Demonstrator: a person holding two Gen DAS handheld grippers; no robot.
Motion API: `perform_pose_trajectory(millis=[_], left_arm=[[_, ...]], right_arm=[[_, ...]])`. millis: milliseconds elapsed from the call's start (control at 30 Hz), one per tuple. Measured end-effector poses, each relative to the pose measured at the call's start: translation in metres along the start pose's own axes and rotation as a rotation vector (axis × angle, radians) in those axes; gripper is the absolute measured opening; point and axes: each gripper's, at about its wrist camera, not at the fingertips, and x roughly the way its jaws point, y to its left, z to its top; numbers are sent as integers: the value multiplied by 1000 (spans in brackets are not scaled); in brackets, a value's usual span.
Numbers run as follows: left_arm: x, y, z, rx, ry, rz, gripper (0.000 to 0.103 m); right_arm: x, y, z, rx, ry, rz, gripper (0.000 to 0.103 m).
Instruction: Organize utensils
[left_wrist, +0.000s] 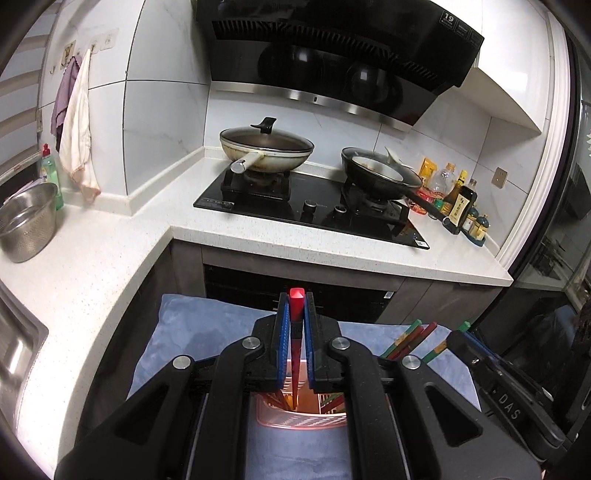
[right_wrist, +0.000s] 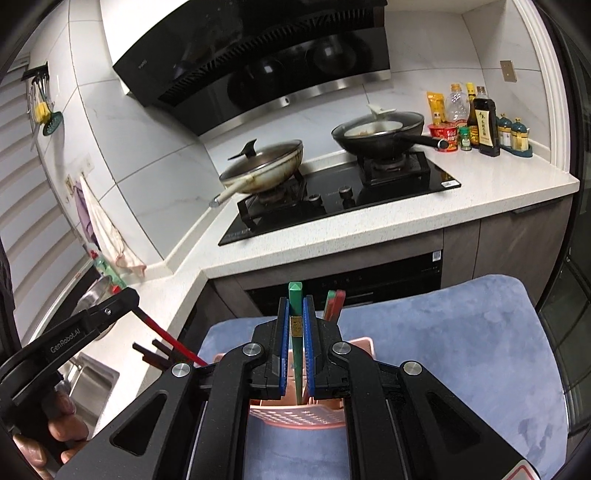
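Our left tongs (left_wrist: 295, 325) are clamped on a red chopstick (left_wrist: 296, 306); its top sticks up past the blue pads (left_wrist: 283, 325), its lower end reaches down into the pink basket (left_wrist: 301, 415) just below the jaws; our right tongs (right_wrist: 295, 332) pinch a green chopstick (right_wrist: 295, 295) the same way, its lower end inside the basket; more chopsticks (right_wrist: 334, 304) stand in the basket just right of the right tongs; the basket sits on a blue cloth (right_wrist: 461, 332) under both tongs; beyond them we see the counter (left_wrist: 258, 236) with the stove (left_wrist: 314, 210), well apart.
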Motion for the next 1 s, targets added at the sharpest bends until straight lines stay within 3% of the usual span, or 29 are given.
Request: perform_pose_trajectory(millis=[100, 167, 200, 333, 533, 633, 1000], left_arm=[[0, 4, -3, -18, 1, 2, 13], [-2, 4, -2, -27, -3, 18, 35], [-4, 5, -3, -28, -12, 28, 38], [-11, 4, -7, -14, -15, 49, 40], [-28, 2, -17, 6, -23, 66, 49], [-38, 2, -24, 18, -26, 73, 55], [-72, -1, -57, 70, -20, 114, 56]], right_arm=[[1, 2, -3, -14, 3, -13, 14], [-2, 2, -6, -24, 0, -21, 20], [-3, 2, -7, -23, -2, -26, 23], [-11, -1, -10, -9, -10, -29, 33], [-24, 1, -21, -17, -1, -26, 33], [-33, 5, -30, -28, 5, -29, 39], [-65, 7, -72, -65, 49, -56, 41]])
